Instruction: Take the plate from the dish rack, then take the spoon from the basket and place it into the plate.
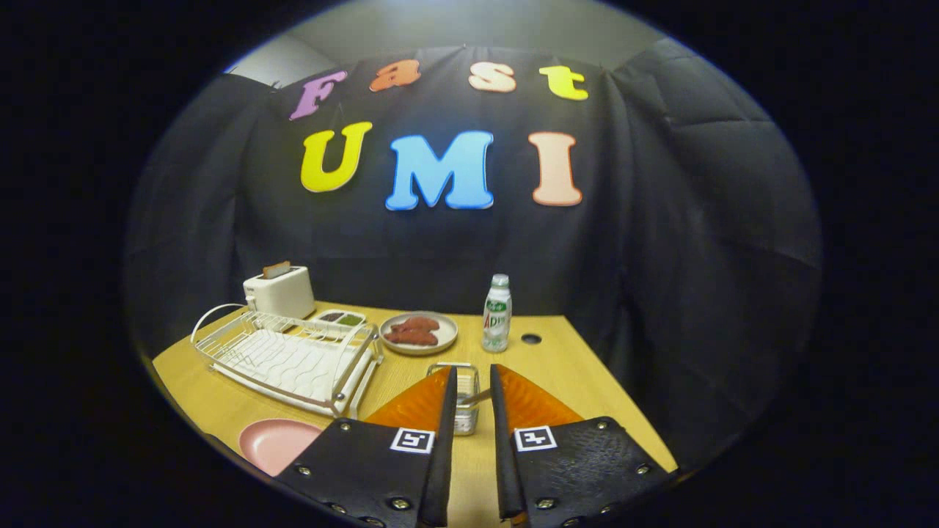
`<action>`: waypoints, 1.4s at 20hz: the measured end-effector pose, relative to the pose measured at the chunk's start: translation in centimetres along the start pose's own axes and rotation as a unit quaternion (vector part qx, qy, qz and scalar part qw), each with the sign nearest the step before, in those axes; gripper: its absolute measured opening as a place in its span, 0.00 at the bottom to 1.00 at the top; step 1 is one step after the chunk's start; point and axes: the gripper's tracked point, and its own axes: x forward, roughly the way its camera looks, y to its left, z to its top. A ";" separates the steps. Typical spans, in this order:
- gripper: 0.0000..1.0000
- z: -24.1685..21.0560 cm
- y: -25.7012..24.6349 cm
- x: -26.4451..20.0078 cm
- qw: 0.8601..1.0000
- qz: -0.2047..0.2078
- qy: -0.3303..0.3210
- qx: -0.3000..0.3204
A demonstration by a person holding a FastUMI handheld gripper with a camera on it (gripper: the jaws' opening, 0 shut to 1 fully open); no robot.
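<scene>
Here, one plate (273, 442), one basket (462, 400), gripper (473, 381) parted.

No legible word or no. on the table things: the bottle (497, 323) near the booth wall has a printed label (497, 309), but it's too small to make out. Only other signs are 2 square b/w code tags w/ no letters, one on each finger body of the gripper (473, 368): left tag (411, 440) and right tag (535, 438), both facing the cam. The fingers stand a bit apart w/ nothing pinched, and the basket (467, 422) w/ the spoon (480, 397) shows in the gap betw. them.
</scene>
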 end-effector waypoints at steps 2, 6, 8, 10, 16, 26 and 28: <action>0.42 -0.1 0.7 -0.1 0.999 0.039 -0.012 0.025; 0.76 -1.6 -1.9 2.4 0.998 0.027 -0.022 0.048; 0.76 -3.0 -2.5 3.8 0.998 0.027 -0.016 0.061; 0.75 -4.6 -3.0 5.4 0.997 0.029 -0.007 0.077; 0.70 -7.6 -3.1 10.1 0.995 0.027 0.001 0.100; 0.14 -7.1 0.1 11.3 0.988 0.082 0.010 0.133; 0.07 -6.4 0.3 11.0 0.989 0.081 0.016 0.121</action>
